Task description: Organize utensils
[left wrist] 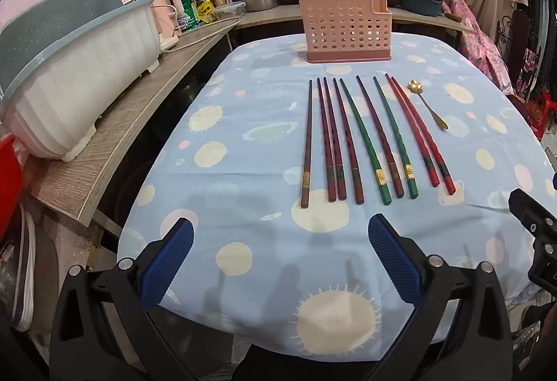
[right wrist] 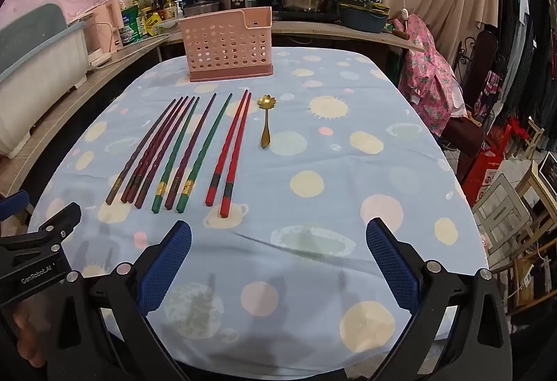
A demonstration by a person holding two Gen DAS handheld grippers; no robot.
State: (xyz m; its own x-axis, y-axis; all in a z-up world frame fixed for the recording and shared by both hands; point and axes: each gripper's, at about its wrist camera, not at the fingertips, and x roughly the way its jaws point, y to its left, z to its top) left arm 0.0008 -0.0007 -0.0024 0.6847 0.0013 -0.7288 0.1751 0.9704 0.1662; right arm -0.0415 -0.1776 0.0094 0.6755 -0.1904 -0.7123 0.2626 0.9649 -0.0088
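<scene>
left gripper fingers apart | chopsticks | right view only: likely clothes rack

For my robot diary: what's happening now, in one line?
left gripper open | right gripper open | chopsticks, spoon on table | basket waiting

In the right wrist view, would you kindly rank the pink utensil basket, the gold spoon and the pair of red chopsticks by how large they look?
1. pink utensil basket, clearly the bulkiest, though farthest away.
2. pair of red chopsticks, the longest items but thin.
3. gold spoon, plainly shortest and smallest.
</scene>
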